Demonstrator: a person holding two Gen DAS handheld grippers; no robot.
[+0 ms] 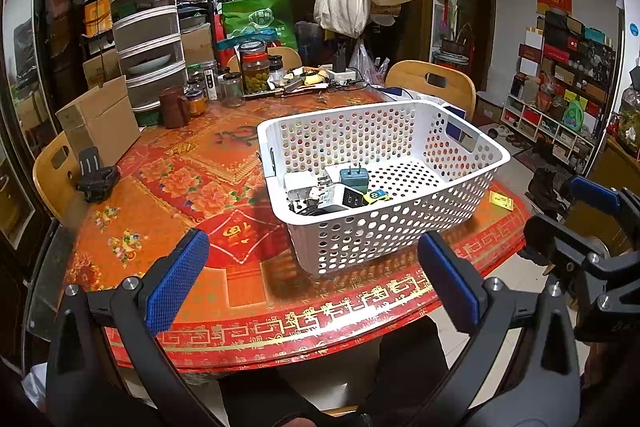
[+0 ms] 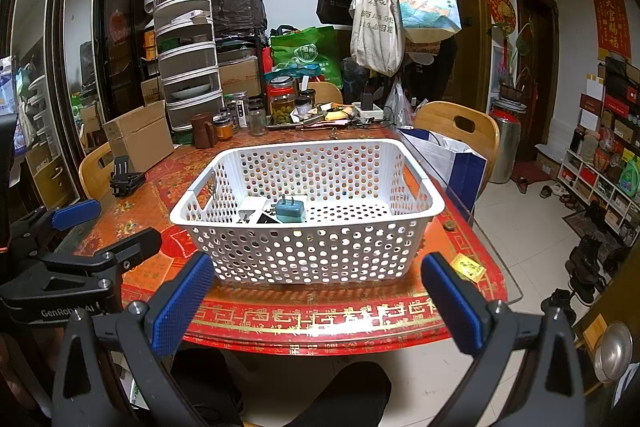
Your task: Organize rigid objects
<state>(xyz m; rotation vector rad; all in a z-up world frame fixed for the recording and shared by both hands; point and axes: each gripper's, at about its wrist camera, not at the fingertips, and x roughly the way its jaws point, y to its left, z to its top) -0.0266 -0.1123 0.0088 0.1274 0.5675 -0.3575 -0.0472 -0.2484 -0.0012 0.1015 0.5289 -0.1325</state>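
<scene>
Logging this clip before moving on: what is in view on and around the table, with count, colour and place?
basket: one, white, perforated, near table edge
chargers: several, white, teal and black, piled in the basket's left part
card: one, yellow, on the table right of the basket
clamp: one, black, table's left side
box: one, brown cardboard, far left of table
jars: several, glass, far side of table
mug: one, brown, beside the jars
chairs: three seen, wooden, around the table
left gripper: blue pads, jaws open, empty
right gripper: blue pads, jaws open, empty
</scene>
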